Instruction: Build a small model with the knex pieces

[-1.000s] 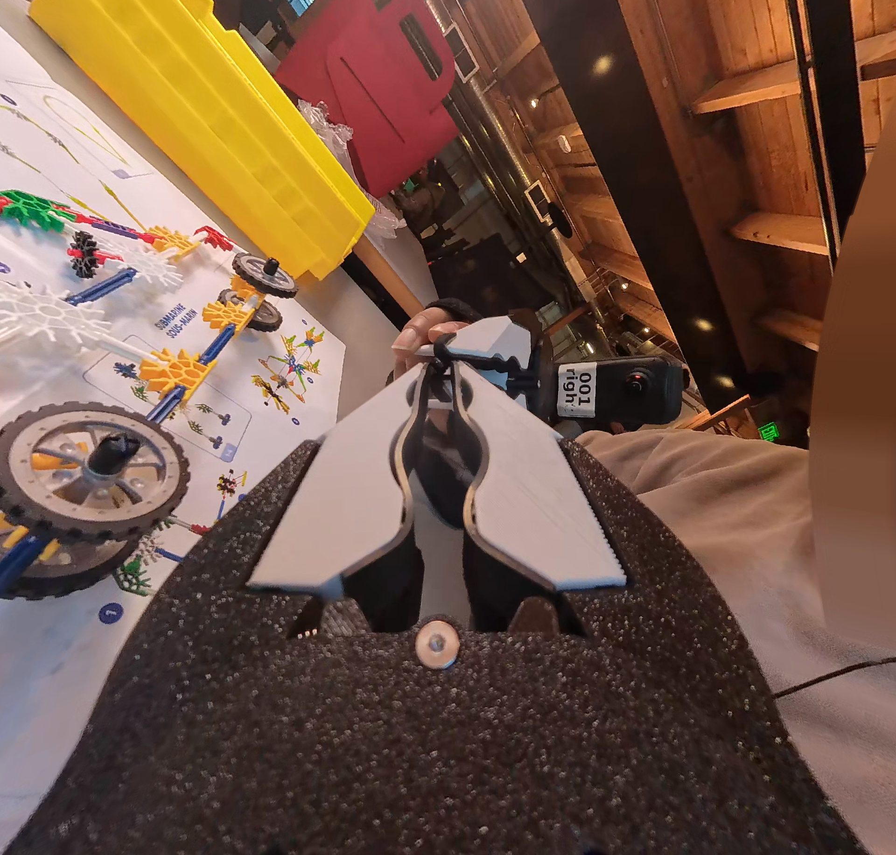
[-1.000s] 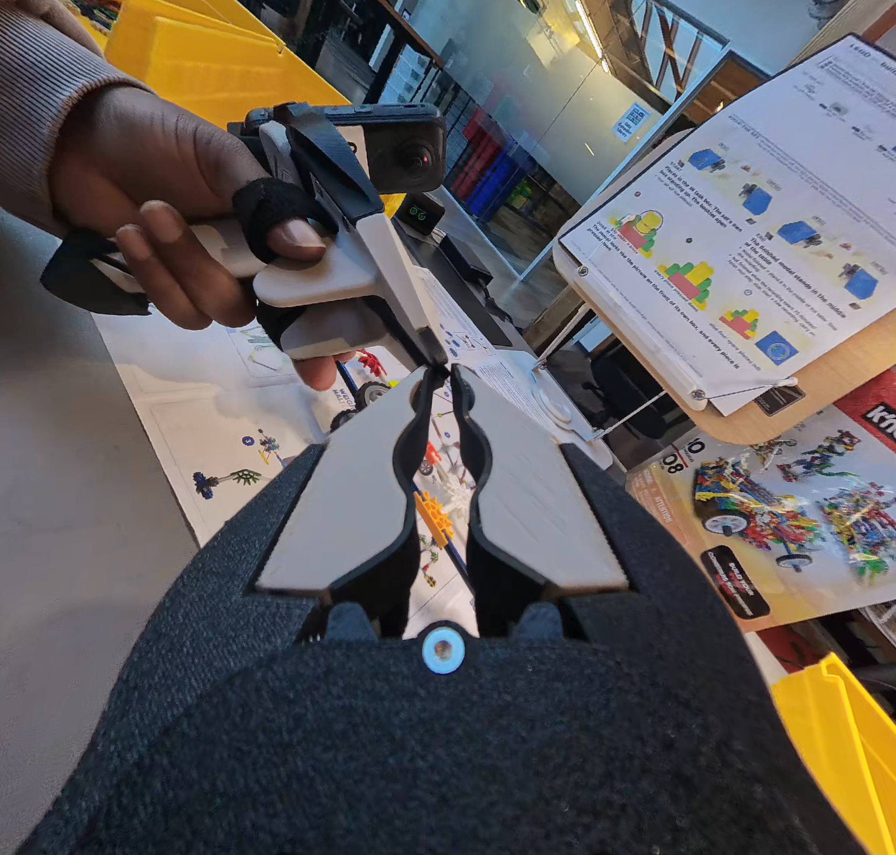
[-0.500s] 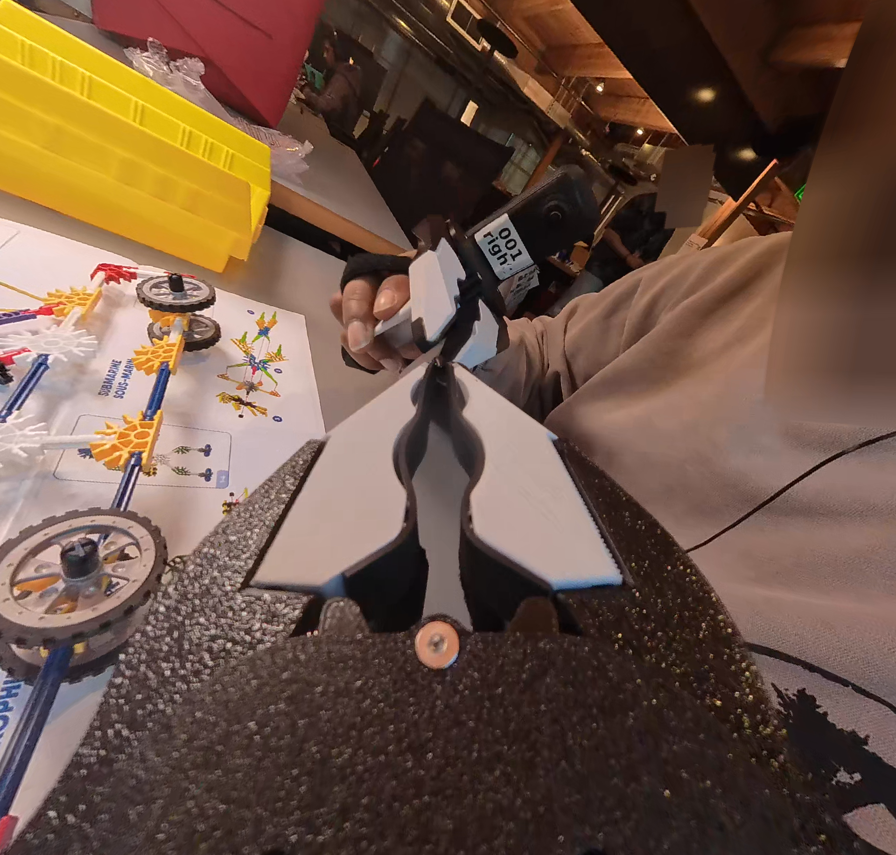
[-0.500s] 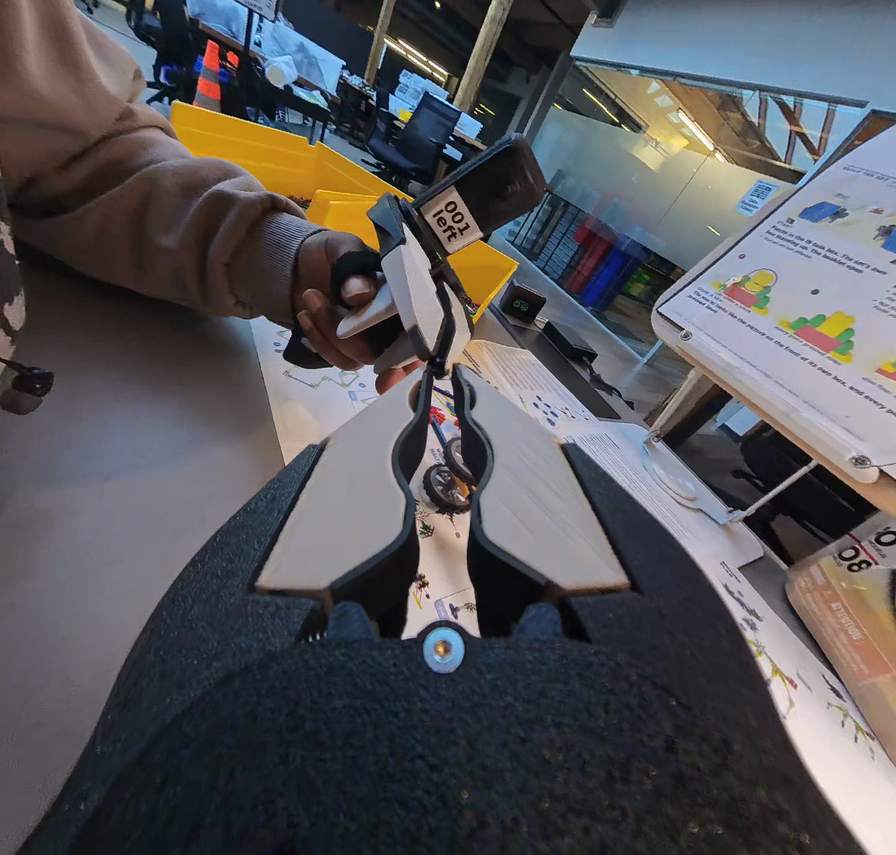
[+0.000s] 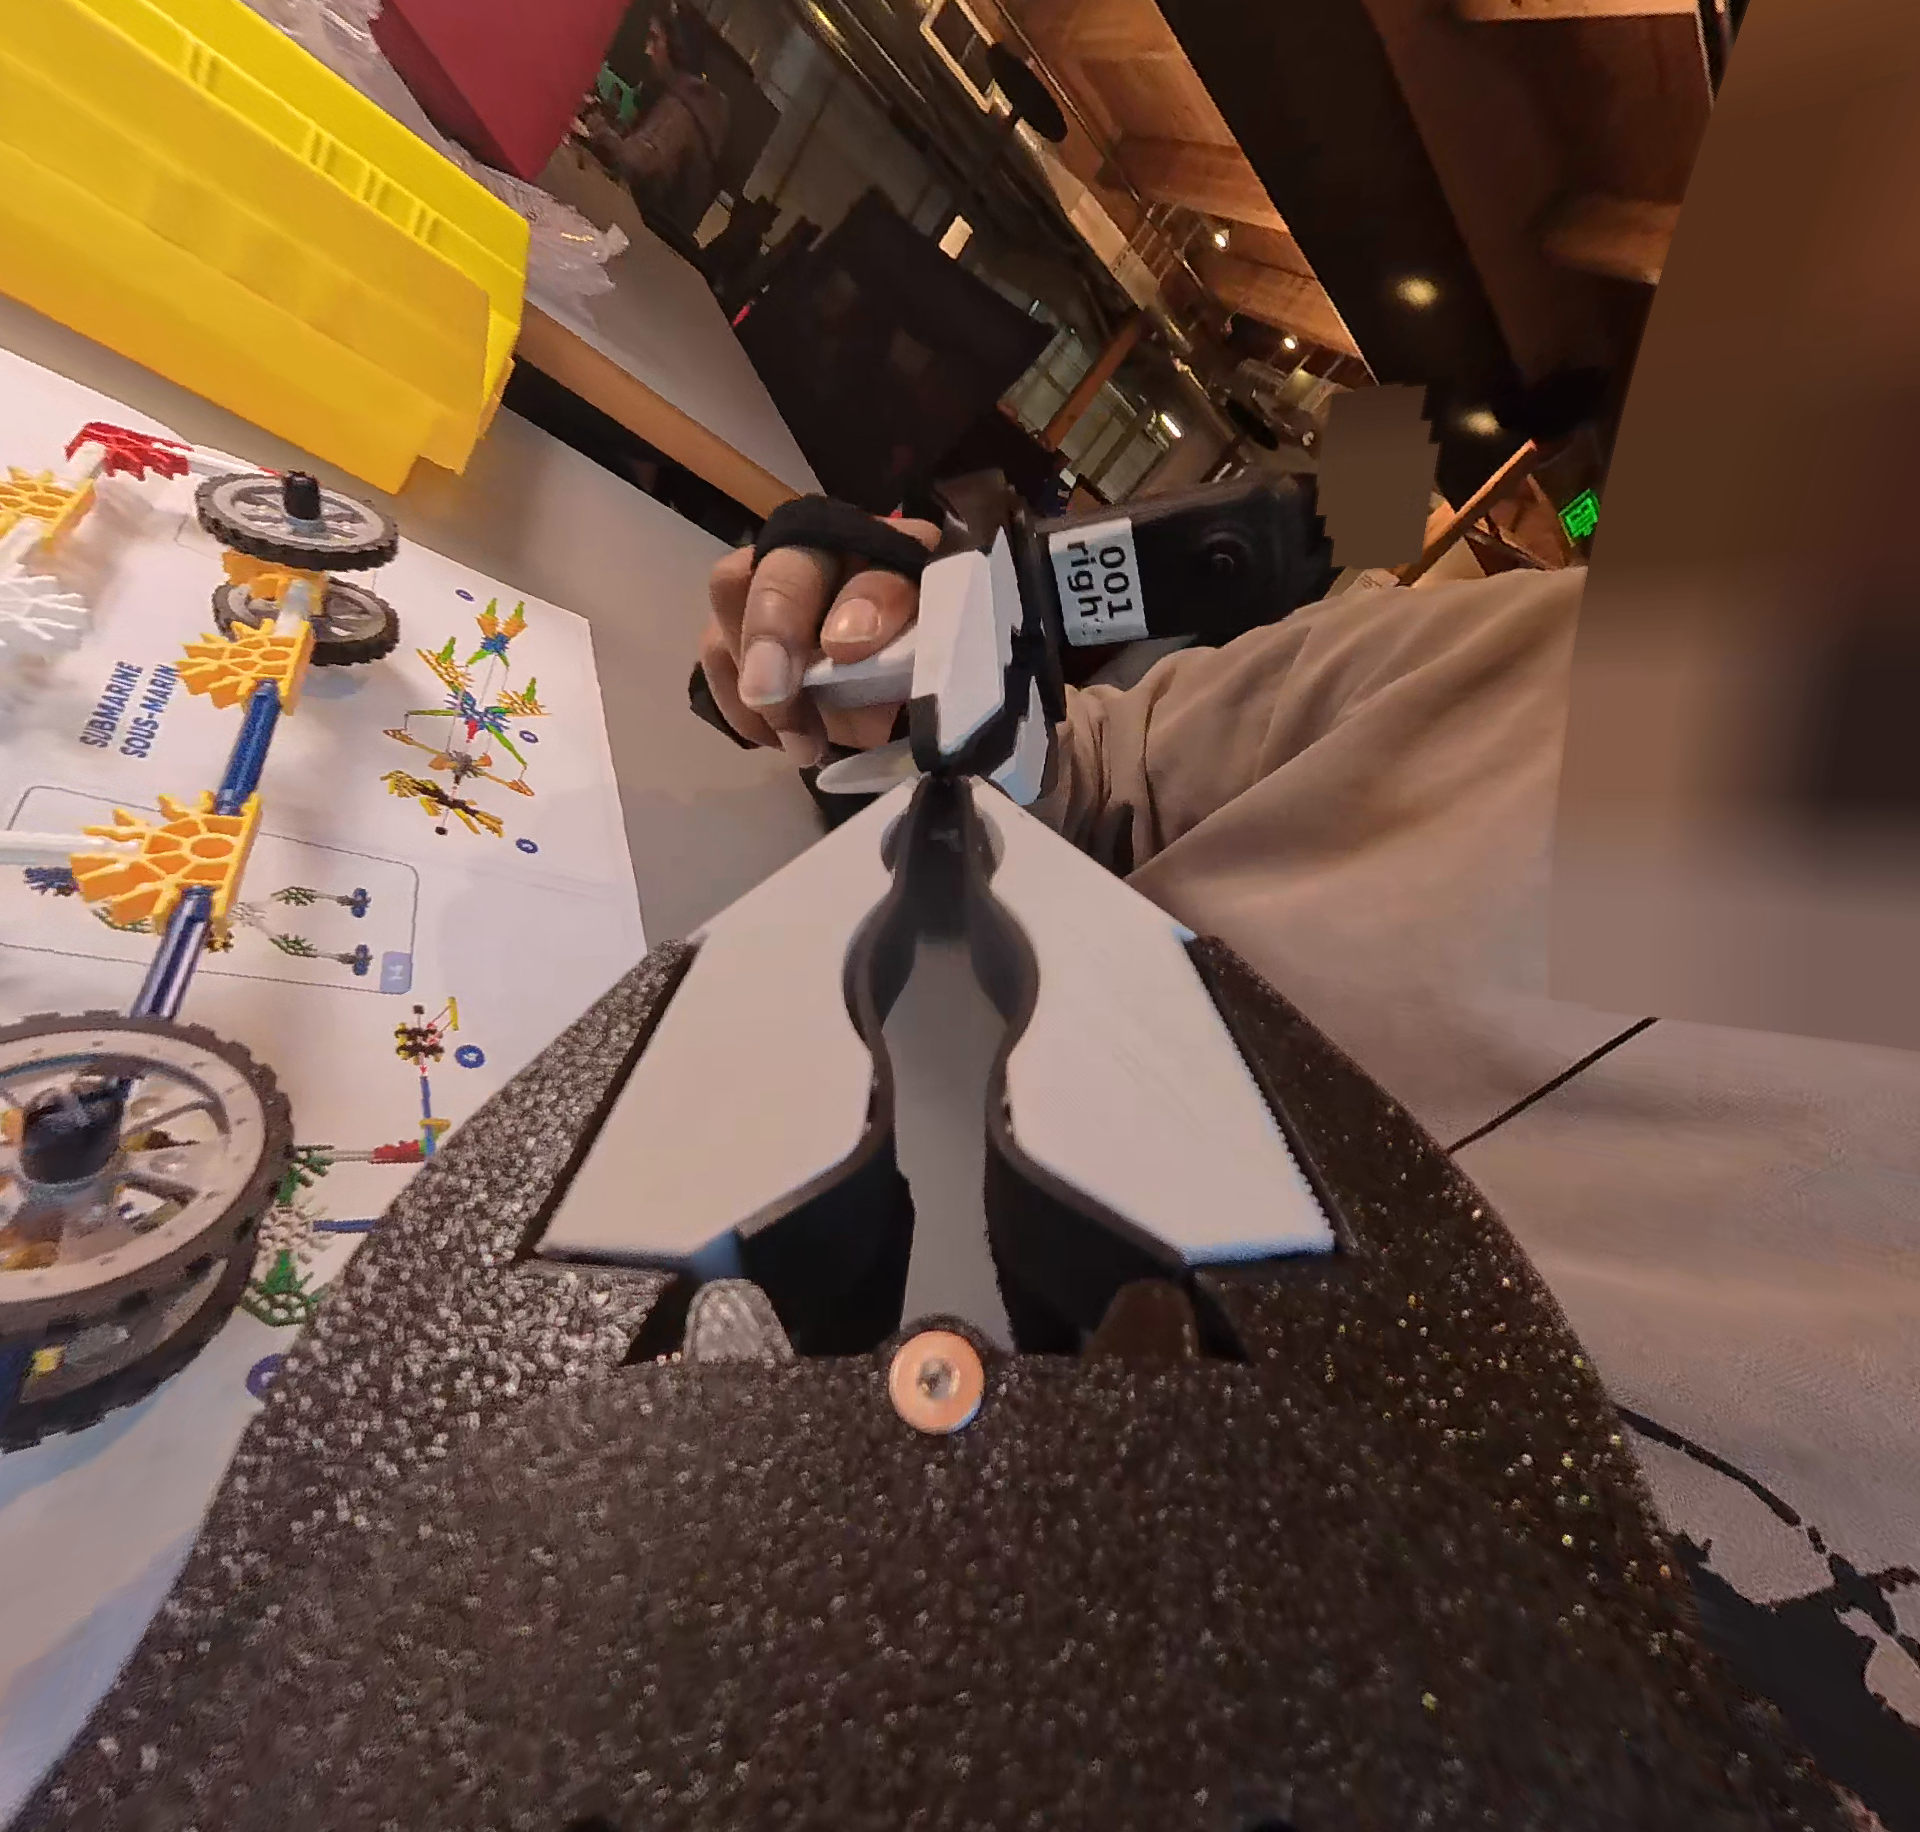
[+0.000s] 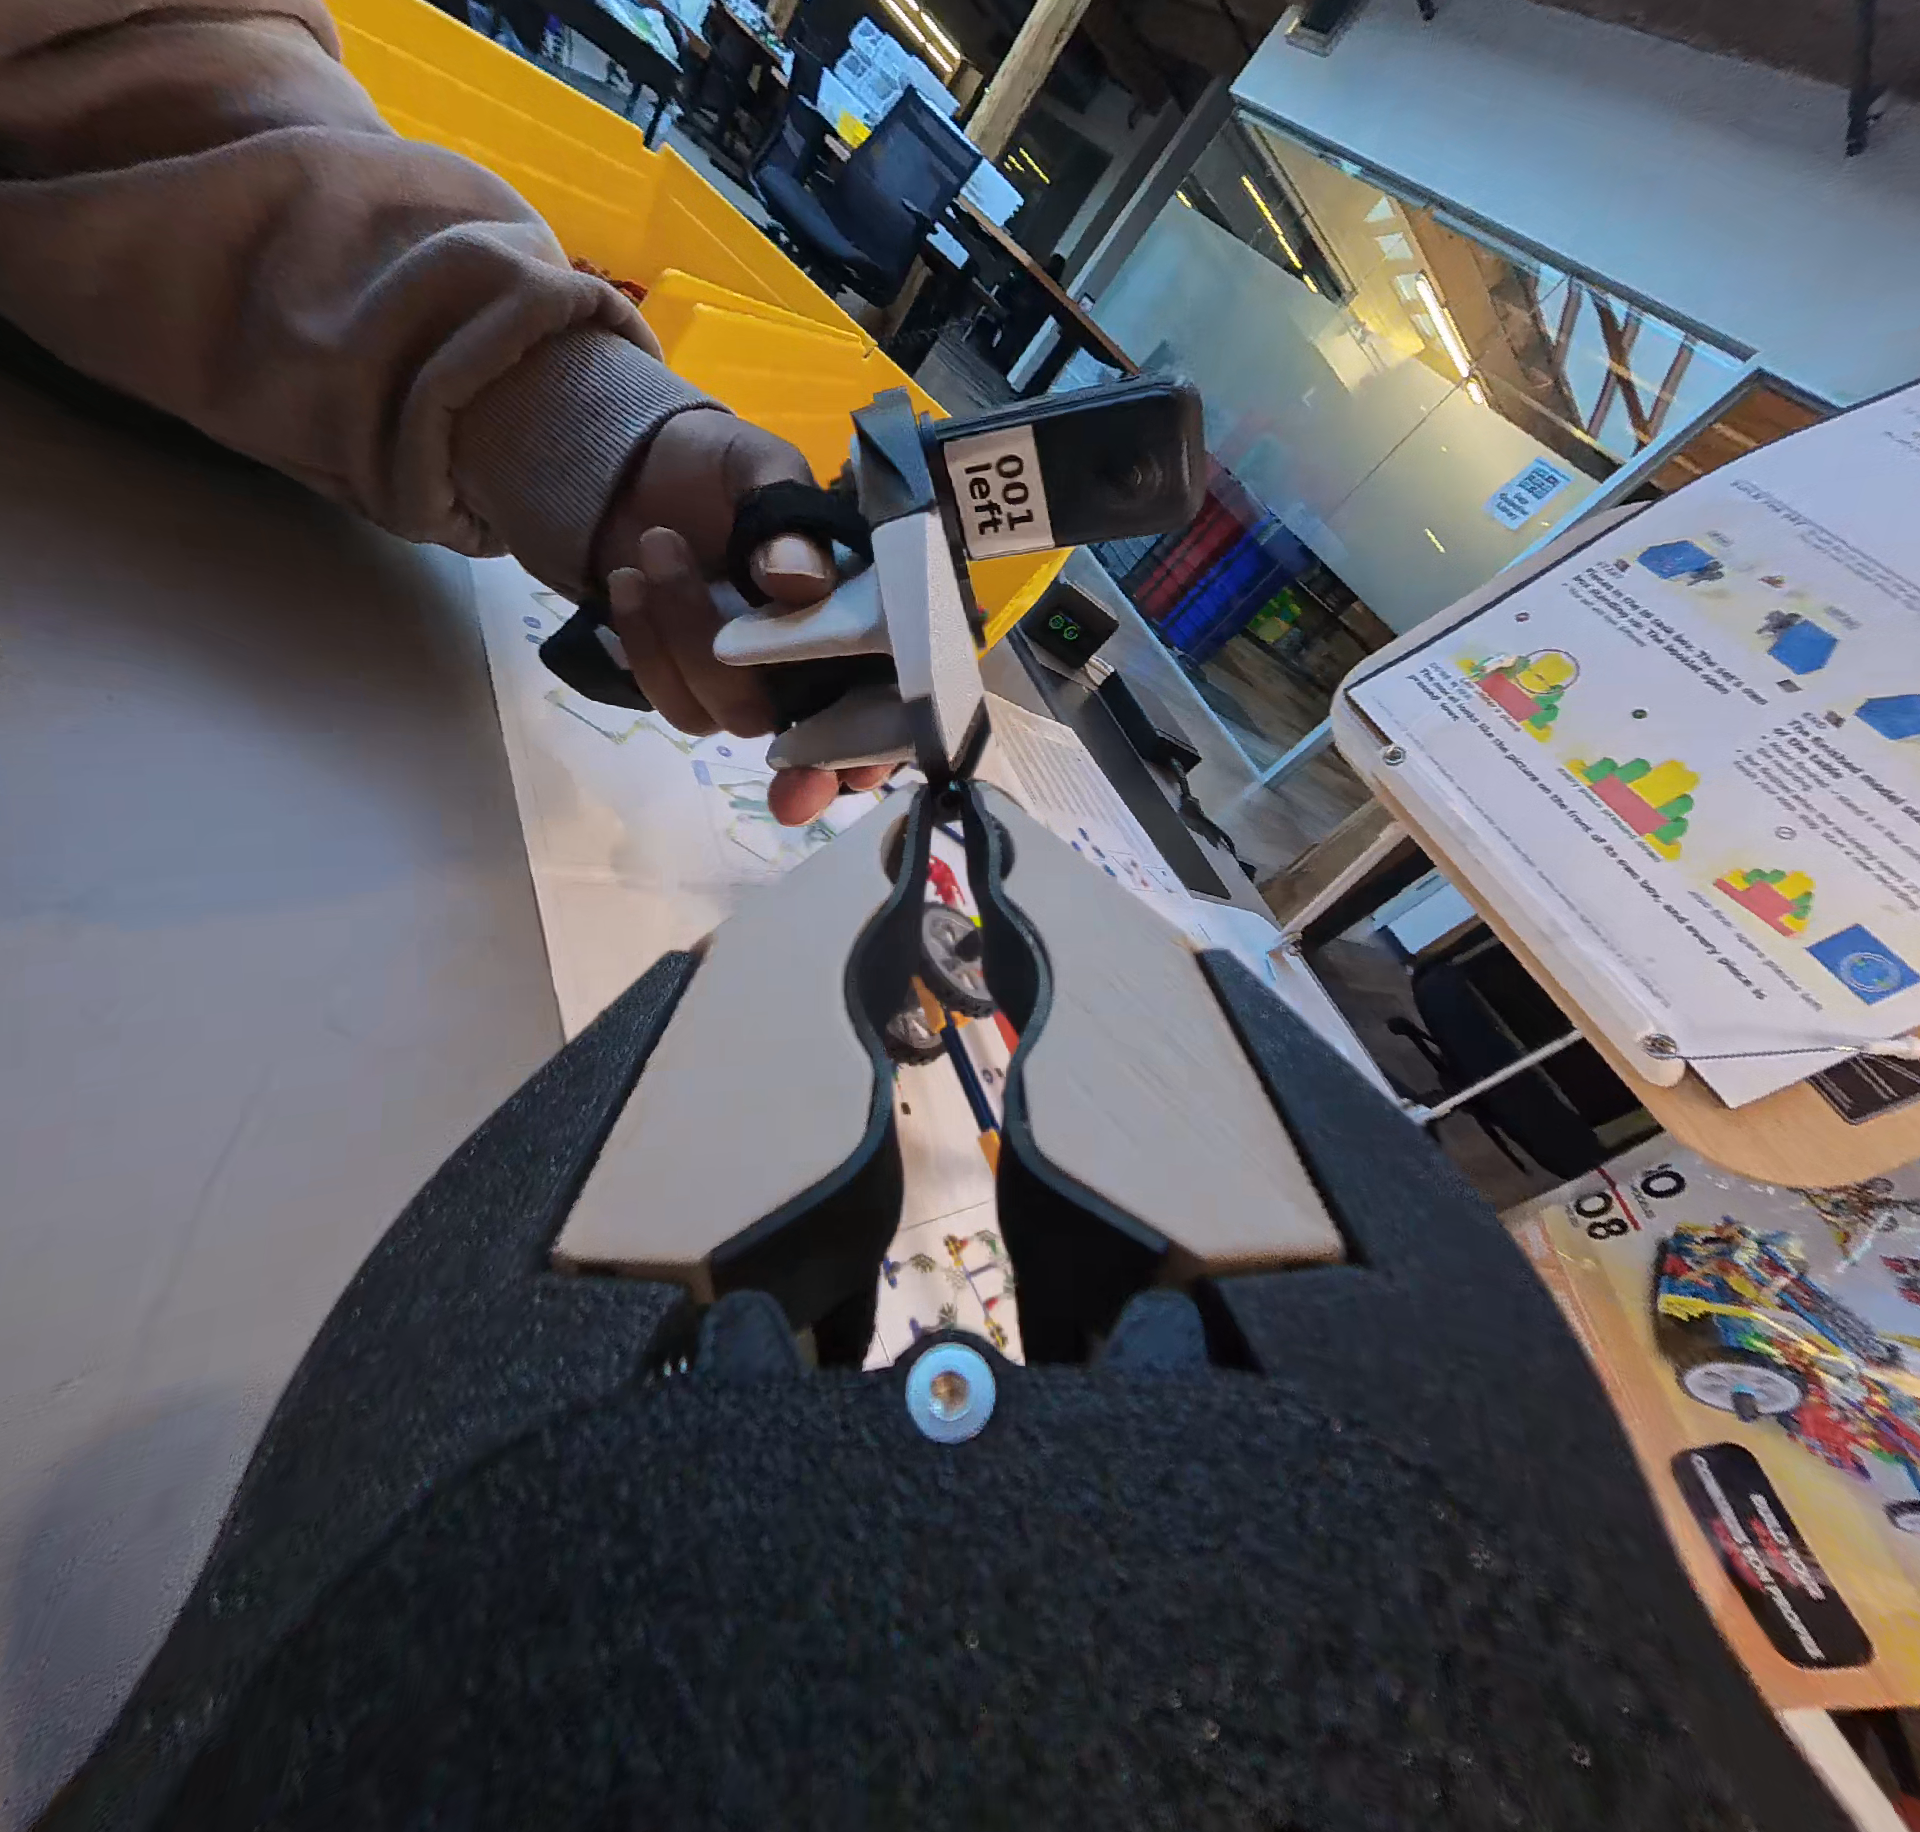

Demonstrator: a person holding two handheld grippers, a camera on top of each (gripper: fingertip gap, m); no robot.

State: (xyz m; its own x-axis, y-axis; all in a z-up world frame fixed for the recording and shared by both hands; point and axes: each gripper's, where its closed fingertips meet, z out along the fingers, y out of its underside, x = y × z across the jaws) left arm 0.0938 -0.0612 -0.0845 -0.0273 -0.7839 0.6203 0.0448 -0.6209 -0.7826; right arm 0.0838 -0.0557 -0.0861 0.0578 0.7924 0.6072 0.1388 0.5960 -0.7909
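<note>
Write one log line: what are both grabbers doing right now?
left gripper: shut, empty, tip to tip with right gripper | right gripper: shut, empty | colourful rod-and-wheel toy model: lying untouched on white instruction sheet

Perhaps workshop — yellow bins (image 5: 260, 224), timber beams (image 6: 1049, 26)

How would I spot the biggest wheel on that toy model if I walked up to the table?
Find the long yellow plastic bin, then the white printed instruction sheet lying before it. The rod-and-connector toy model lies on that sheet; at its near end sits the large grey-spoked wheel with black rubber tyre, far bigger than the two small wheels nearer the bin.
</note>
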